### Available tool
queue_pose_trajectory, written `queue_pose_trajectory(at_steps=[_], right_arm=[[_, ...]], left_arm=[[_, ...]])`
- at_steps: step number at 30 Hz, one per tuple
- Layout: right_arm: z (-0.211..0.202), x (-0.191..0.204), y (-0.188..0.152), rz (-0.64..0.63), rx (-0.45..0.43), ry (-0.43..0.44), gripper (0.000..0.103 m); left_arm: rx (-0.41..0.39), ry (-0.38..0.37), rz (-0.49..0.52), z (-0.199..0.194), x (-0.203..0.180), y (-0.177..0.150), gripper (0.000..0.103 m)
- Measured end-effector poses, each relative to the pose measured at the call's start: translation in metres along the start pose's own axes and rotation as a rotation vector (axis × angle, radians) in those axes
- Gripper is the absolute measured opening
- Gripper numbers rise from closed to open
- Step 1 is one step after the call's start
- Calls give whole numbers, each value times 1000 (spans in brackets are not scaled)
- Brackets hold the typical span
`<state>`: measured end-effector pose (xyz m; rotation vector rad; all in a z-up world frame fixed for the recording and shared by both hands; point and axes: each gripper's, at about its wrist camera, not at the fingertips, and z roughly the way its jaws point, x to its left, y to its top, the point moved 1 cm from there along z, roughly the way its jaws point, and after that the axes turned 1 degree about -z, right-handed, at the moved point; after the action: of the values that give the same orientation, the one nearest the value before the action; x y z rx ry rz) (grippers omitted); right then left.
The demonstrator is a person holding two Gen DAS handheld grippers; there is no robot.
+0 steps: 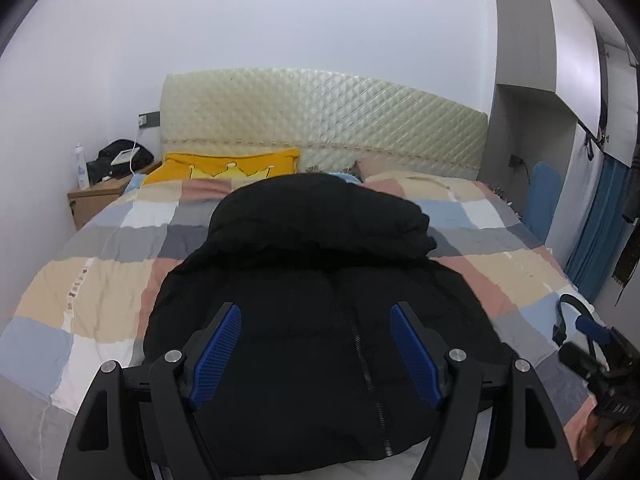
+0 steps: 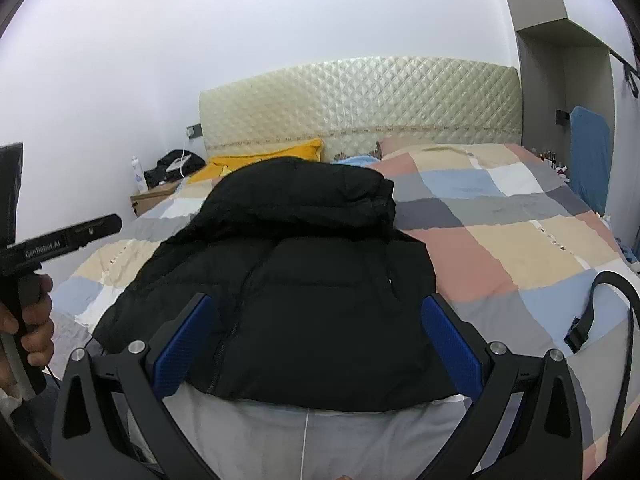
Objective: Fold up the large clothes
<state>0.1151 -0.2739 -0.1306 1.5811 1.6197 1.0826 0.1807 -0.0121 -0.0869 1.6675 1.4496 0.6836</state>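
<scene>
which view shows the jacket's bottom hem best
The right wrist view: the black jacket lies whole on the checked quilt, its hem edge clear between the open right gripper. In the left wrist view the left gripper crowds the jacket and hides most of the hem.

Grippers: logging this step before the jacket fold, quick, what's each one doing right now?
Left gripper: open, holding nothing, above the black jacket.
Right gripper: open, holding nothing, over the jacket's near hem.
</scene>
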Motion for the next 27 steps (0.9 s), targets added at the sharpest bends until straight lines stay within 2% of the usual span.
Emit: queue_pose_trajectory(at_steps=[5, 7, 12, 13, 16, 18, 22, 23, 25, 27], right_arm=[[5, -5, 9, 21, -7, -15, 103], [5, -9, 19, 66, -21, 38, 103], [16, -17, 49, 38, 23, 0, 103], [26, -20, 57, 24, 69, 25, 103], [55, -35, 63, -7, 163, -49, 103], [78, -51, 56, 1, 231, -52, 103], [117, -100, 17, 219, 361, -10, 100], [125, -106, 7, 236, 395, -12, 99], [138, -110, -11, 176, 465, -63, 91], [152, -114, -30, 139, 531, -91, 89]], left_arm=[[6, -33, -35, 12, 10, -3, 77], [9, -42, -31, 16, 11, -2, 77], [-1, 10, -55, 21, 17, -9, 77], [7, 9, -62, 23, 19, -10, 77], [16, 4, -75, 25, 23, -12, 77], [19, 5, -82, 25, 27, -13, 77], [36, -2, -93, 24, 33, -17, 77], [40, -8, -95, 23, 34, -18, 77], [45, -18, -105, 23, 34, -19, 77], [54, -38, -113, 24, 33, -19, 77]])
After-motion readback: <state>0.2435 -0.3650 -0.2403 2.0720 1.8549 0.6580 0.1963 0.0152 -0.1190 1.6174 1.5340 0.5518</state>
